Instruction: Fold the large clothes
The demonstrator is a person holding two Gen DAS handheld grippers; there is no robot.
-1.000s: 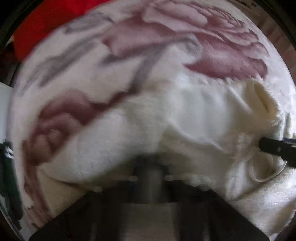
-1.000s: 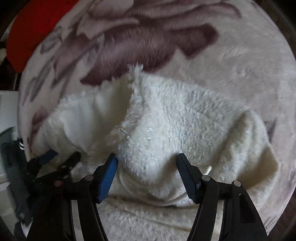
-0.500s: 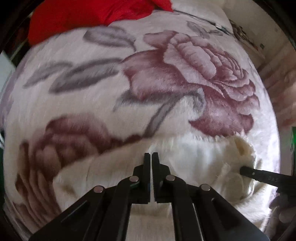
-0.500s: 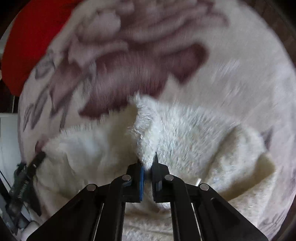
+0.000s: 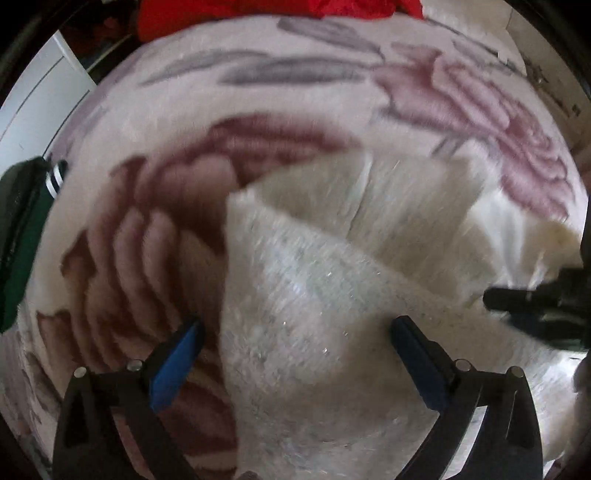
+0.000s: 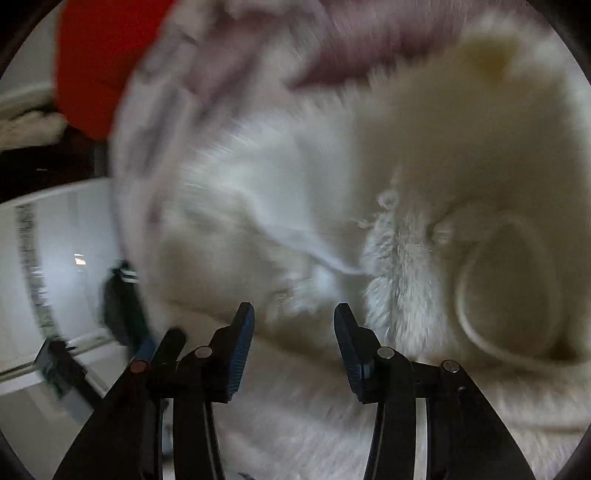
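A fluffy cream garment (image 5: 332,295) with glittery threads lies on a rose-print blanket (image 5: 155,229), one flap doubled over itself. My left gripper (image 5: 295,343) hovers above the flap's left edge, its jaws opening wide; fleece lies under the gap and neither pad presses on it. The right gripper (image 5: 517,299) reaches in from the right edge. In the right wrist view the same garment (image 6: 424,166) fills the frame, a drawstring loop (image 6: 465,288) at the right. My right gripper (image 6: 293,325) is opening too, with fleece below it and nothing pinched.
A red cloth (image 5: 258,11) lies at the blanket's far end, also seen as red cloth (image 6: 92,66). A dark green garment with white stripes (image 5: 22,229) hangs at the blanket's left edge. White furniture (image 5: 40,99) and a pale floor (image 6: 55,258) lie beyond that edge.
Both grippers were shut half a second ago and now stand apart. The left one has swung sideways over the folded flap. The right one has dropped nearer the garment, bringing the drawstring loop into view.
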